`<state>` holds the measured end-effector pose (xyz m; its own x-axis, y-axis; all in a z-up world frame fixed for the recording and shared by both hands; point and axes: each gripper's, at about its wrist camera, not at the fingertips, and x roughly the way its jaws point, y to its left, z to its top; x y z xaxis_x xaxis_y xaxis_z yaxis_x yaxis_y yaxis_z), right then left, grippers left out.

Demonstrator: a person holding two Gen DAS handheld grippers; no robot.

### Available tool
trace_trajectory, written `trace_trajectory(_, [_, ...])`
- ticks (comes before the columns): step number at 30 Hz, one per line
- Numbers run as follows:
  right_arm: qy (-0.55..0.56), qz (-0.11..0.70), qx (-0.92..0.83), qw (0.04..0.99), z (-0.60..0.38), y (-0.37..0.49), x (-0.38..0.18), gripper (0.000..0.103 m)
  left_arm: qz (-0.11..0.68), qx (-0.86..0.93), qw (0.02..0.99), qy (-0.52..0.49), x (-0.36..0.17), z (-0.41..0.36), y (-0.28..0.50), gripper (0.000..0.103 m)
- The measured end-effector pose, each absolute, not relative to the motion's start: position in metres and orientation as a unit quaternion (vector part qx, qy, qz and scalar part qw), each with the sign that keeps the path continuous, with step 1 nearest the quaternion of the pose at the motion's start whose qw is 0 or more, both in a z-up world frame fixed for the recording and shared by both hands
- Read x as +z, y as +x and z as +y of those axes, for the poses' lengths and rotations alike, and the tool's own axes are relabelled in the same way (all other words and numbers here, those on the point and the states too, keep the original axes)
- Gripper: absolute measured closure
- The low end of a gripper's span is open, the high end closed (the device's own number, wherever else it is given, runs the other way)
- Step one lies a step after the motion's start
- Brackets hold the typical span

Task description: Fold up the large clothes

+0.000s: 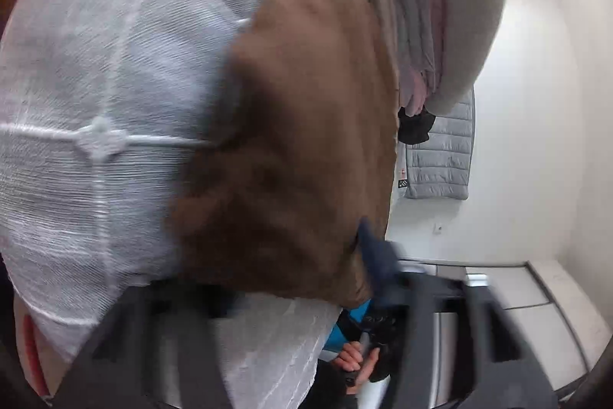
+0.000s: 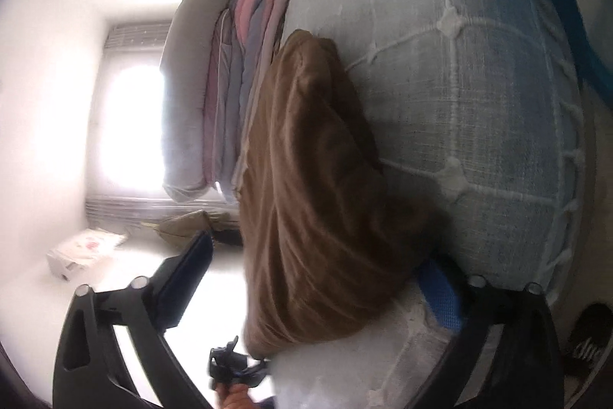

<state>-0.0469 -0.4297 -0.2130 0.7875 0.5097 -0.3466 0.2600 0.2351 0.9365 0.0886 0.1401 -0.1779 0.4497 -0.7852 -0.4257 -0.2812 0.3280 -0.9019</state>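
Observation:
A brown fleece garment [image 1: 299,125] lies bunched on a white quilted bedspread [image 1: 95,83]. My left gripper [image 1: 268,267] is at its near edge. The blue-padded finger [image 1: 373,248] touches the cloth's side and the other finger sits under its rim, so the jaws close on the fabric; the view is blurred. In the right wrist view the same brown garment [image 2: 325,186] lies between the jaws of my right gripper [image 2: 318,261]. One blue pad [image 2: 440,294] is against the cloth. The other finger [image 2: 191,263] stands apart from it, with floor showing in the gap.
A stack of folded grey and pink quilts [image 2: 230,83] lies just past the garment on the bedspread [image 2: 479,83]. A grey puffer jacket [image 1: 440,156] hangs on the wall. A white bag [image 2: 84,248] and an olive bundle [image 2: 187,221] lie on the floor. A person's hand [image 1: 352,359] shows low down.

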Motion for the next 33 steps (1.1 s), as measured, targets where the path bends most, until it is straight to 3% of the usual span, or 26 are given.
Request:
trace_trajectory(6, [0.585,0.290,0.076,0.753,-0.421,-0.054,-0.198,0.078,0.474,-0.202,0.666,-0.539,-0.176,0.141,0.083,0.083])
trace_trajectory(13, [0.561,0.252,0.132,0.778,-0.400,-0.048,-0.132,0.086,0.433,-0.253,0.704,-0.503,-0.118,0.135,0.091,0.088])
trace_trajectory(18, [0.553,0.258,0.170,0.773,-0.371,-0.064,-0.103,0.088,0.419,-0.274,0.707,-0.499,-0.095,0.142,0.080,0.090])
trace_trajectory(33, [0.586,0.304,0.162,0.733,-0.332,-0.171,-0.114,0.087,0.406,-0.265,0.699,-0.525,-0.088,0.209,-0.021,0.091])
